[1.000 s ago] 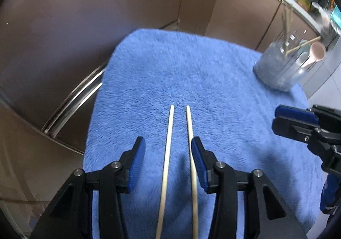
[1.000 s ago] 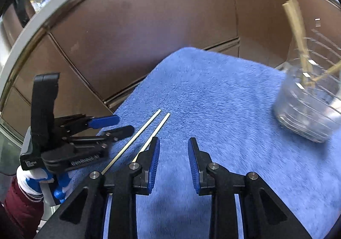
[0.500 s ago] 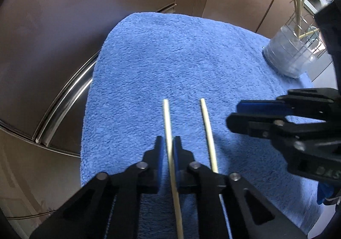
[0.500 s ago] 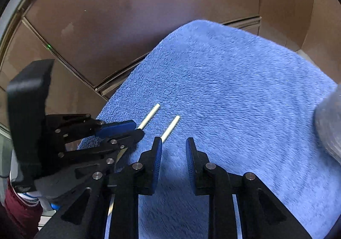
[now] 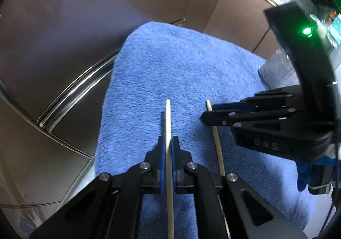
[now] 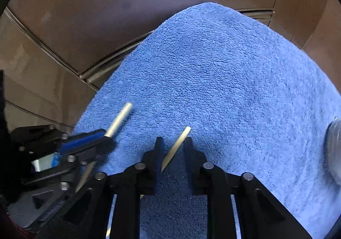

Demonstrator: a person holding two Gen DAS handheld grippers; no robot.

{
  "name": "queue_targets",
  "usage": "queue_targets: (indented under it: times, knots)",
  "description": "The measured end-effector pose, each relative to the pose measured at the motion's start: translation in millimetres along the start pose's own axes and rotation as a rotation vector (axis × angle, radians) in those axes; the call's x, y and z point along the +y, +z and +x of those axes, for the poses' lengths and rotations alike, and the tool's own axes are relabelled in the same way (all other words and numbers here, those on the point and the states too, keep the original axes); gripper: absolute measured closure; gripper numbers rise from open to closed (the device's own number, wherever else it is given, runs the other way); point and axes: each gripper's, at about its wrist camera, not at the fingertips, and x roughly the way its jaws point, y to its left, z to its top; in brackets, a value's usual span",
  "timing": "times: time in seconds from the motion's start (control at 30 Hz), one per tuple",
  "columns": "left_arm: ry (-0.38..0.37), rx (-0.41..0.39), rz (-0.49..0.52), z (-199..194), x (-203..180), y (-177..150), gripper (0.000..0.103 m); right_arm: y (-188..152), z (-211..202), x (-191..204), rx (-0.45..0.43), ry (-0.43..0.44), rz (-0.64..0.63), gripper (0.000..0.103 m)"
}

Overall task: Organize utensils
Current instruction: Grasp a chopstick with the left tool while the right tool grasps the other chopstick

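Pickup step. Left gripper [image 5: 168, 149] fingers pinch one chopstick [image 5: 168, 119] above the blue towel [image 5: 170, 64]. Right gripper [image 6: 173, 145] fingers spread, straddling second chopstick [image 6: 178, 147] lying on towel. Next, probably: close right fingers squarely, lift, carry toward clear holder [image 5: 275, 68].

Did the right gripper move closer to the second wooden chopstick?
Yes. The right gripper slid left across the blue fluffy towel and now straddles the second wooden chopstick, jaws open.
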Motion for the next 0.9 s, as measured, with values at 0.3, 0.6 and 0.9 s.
queue_targets:
  times: [0.3,0.6,0.9]
  knots:
    - [0.014,-0.059,-0.039,-31.0,5.0,-15.2,0.099,6.8,6.9,9.8,0.033,-0.041,-0.012,0.092]
    - [0.041,-0.1,-0.052,-67.5,-1.3,-35.4,0.099,-20.6,-20.0,2.3,-0.017,0.013,0.004,0.098]
    - [0.027,-0.169,-0.042,-106.6,-36.3,-51.4,0.099,-75.6,-98.8,4.8,-0.193,0.026,-0.051,0.098]
